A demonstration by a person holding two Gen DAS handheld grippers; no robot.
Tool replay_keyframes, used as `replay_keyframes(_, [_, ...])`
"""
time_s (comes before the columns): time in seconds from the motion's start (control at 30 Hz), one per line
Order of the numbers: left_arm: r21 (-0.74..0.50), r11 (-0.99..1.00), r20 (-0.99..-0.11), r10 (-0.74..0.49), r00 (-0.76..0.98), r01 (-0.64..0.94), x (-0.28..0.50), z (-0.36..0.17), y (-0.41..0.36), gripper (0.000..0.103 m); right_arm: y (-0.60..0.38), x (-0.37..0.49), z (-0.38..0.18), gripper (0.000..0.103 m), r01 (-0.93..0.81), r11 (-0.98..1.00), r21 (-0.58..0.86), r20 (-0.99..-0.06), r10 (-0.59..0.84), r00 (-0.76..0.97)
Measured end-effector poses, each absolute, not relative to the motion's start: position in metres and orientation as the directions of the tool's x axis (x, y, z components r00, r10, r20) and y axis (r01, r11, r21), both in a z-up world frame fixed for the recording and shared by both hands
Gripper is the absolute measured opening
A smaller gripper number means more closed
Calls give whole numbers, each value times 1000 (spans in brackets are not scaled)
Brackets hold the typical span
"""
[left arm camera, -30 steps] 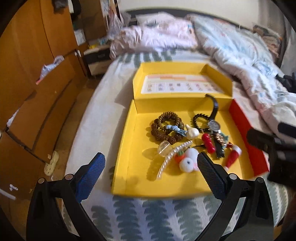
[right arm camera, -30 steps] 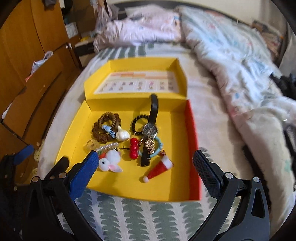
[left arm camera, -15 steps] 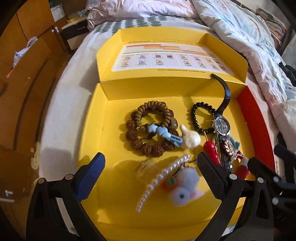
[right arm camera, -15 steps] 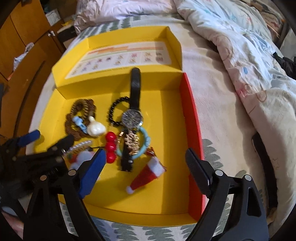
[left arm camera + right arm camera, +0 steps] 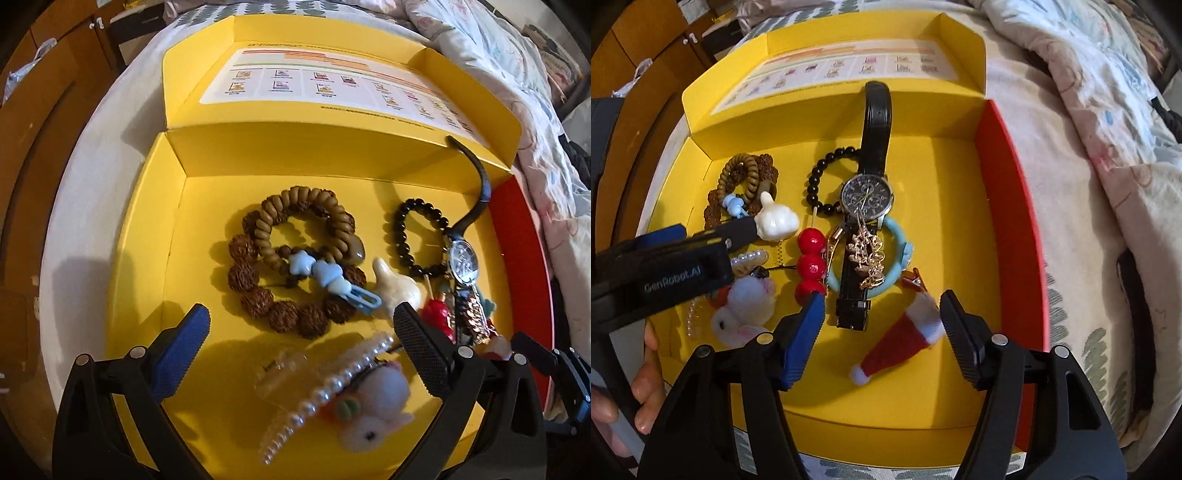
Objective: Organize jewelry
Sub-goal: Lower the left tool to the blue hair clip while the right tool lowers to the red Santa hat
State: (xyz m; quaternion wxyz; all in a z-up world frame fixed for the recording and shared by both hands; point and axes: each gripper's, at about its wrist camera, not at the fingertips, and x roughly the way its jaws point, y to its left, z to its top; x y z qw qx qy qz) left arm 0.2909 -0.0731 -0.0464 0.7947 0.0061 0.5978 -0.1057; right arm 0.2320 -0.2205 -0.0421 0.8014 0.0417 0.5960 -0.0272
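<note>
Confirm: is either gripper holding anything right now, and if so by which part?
Nothing is held. The left gripper is open above the pearl hair clip; the right gripper is open around the Santa hat clip, not closed on it.

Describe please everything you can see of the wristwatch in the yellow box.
The wristwatch has a round dark dial with small subdials in a silver-looking case, and a black strap that looks like leather. It lies face up in the yellow box, stretched out. Its far strap end leans up against the back wall; the near end shows a buckle. A gold-coloured ornament lies across the strap, which crosses over a light blue ring.
</note>
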Motion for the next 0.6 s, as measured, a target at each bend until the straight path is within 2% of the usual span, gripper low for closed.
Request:
replay_keyframes(0.17, [-140, 973, -955, -181, 233, 181, 301, -51, -70, 99, -228, 236, -50, 63, 112, 994, 8, -960, -23, 279])
replay_keyframes(0.6, [-169, 967, -956, -208, 205, 192, 314, -62, -83, 99, -234, 234, -52, 63, 99, 994, 34, -962, 5, 272])
